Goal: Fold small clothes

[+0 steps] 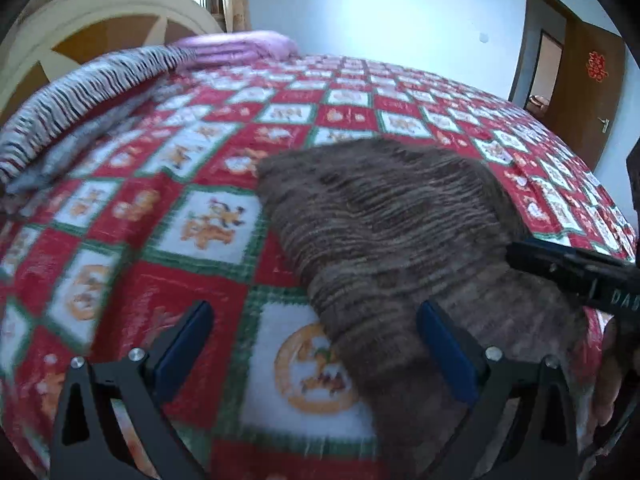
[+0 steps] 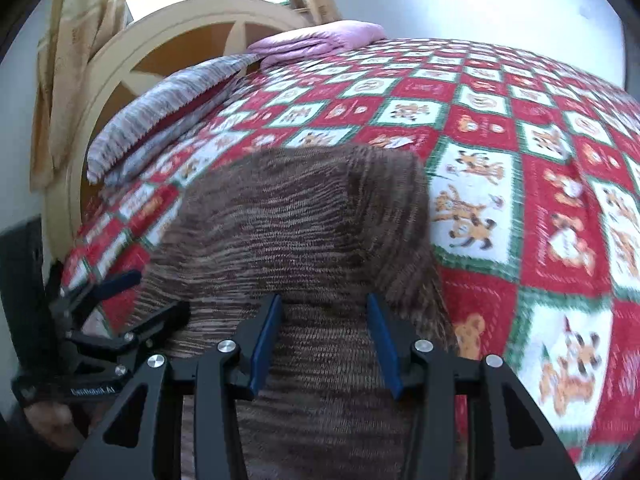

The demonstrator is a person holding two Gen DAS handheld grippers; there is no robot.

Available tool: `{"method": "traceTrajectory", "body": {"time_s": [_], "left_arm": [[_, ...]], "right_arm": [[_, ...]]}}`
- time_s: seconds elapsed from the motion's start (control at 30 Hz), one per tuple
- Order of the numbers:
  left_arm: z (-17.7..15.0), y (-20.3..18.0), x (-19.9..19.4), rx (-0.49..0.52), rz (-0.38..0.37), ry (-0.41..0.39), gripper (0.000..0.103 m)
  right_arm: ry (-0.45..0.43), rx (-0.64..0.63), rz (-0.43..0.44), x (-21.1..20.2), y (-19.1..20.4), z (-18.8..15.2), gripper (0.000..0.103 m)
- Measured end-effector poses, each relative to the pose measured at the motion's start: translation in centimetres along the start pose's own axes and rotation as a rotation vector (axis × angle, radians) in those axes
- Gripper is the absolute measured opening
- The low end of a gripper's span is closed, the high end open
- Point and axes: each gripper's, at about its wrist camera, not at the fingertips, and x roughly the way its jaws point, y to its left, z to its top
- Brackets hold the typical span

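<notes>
Here, the red-and-white patchwork bedspread [image 1: 200,224] fills both views, with a striped pillow [image 1: 80,96] at ten o'clock. The brown knitted garment [image 2: 304,220] lies on it, running from centre toward six o'clock. The left gripper [image 1: 316,344] has its jaws wide, nothing held, the knit's edge under its right finger. The right gripper [image 2: 324,340] stands part-open astride the knit, not pinching. A likely fault: closing on one loose layer only, so the fold drags crooked.

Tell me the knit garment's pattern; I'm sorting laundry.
Brown knit garment with fine darker stripes; right wrist view.
</notes>
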Motion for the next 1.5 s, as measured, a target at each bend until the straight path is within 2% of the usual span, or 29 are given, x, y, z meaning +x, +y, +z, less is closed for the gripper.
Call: {"method": "traceTrajectory", "body": {"time_s": [0.1,0.17,0.27,0.33,0.43,0.53,0.67,0.8,1.0,1.5], "left_arm": [[0.0,0.3,-2.6,0.011,0.01,-0.04,0.103],[0.3,0.5,-3.4,0.0,0.01,-0.052,0.103],[0.8,0.4,-4.6,0.014,0.026,-0.074,0.103],[1.0,0.1,-5.9,0.031,0.037,-0.119,0.103],[1.4,-0.1,-7.4,0.042,0.039,-0.161,0.103],[1.7,-0.1,-8.6,0.032,0.011,-0.188,0.103],[1.8,-0.5,-9.5,0.044,0.01,-0.216,0.103],[1.9,-0.7,-10.1,0.044,0.005,-0.233,0.103],[1.8,-0.7,-10.3,0.042,0.006,-0.241,0.103],[1.8,-0.8,-10.5,0.042,0.01,-0.239,0.103]], "right_arm": [[-0.037,0.016,0.001,-2.6,0.6,-0.7,0.048],[-0.055,-0.002,-0.002,-3.9,1.4,-1.3,0.054],[-0.028,-0.034,-0.019,-4.2,2.5,-2.1,0.055],[-0.04,-0.058,-0.05,-5.2,3.4,-2.6,0.055],[-0.144,-0.079,-0.069,-8.5,4.8,-3.1,0.055],[-0.24,-0.106,-0.119,-11.4,6.2,-3.4,0.055],[-0.309,-0.132,-0.178,-13.5,7.3,-3.3,0.055],[-0.355,-0.125,-0.184,-15.0,7.8,-3.3,0.056],[-0.393,-0.117,-0.192,-15.9,8.1,-3.6,0.057],[-0.391,-0.103,-0.186,-15.8,7.9,-4.2,0.058]]}}
